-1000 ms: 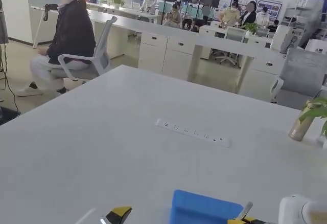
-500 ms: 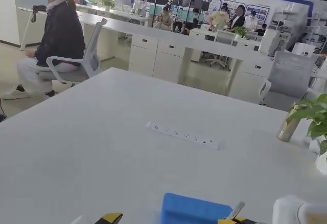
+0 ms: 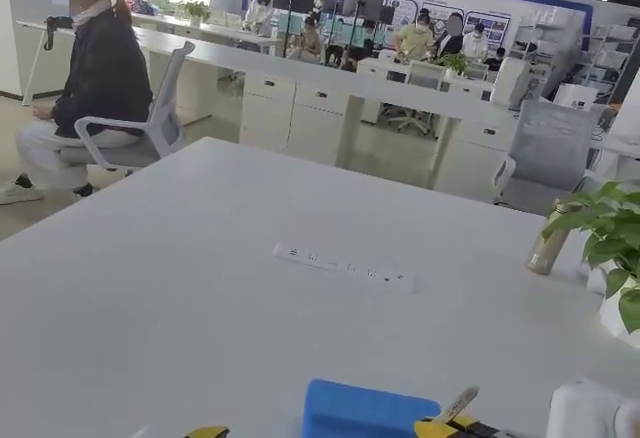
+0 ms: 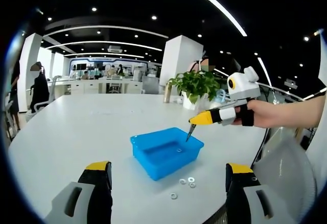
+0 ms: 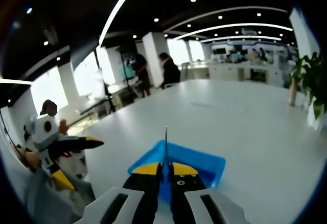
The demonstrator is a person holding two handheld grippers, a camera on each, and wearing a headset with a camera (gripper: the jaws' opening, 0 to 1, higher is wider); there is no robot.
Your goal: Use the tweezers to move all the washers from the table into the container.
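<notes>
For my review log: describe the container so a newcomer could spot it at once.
On the large white table, near its front edge, sits the container: an open rectangular box. It is bright blue, unlike the tiny silver washers beside it.

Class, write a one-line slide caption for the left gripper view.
Right gripper poises tweezers above the blue container; washers lie on the table beside it.

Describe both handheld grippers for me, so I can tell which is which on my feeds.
They match: the left gripper and right gripper each have pale grey jaw bodies, black inner faces and yellow tips. From the left gripper view, the right one also has a white section and a black band beside the hand.
</notes>
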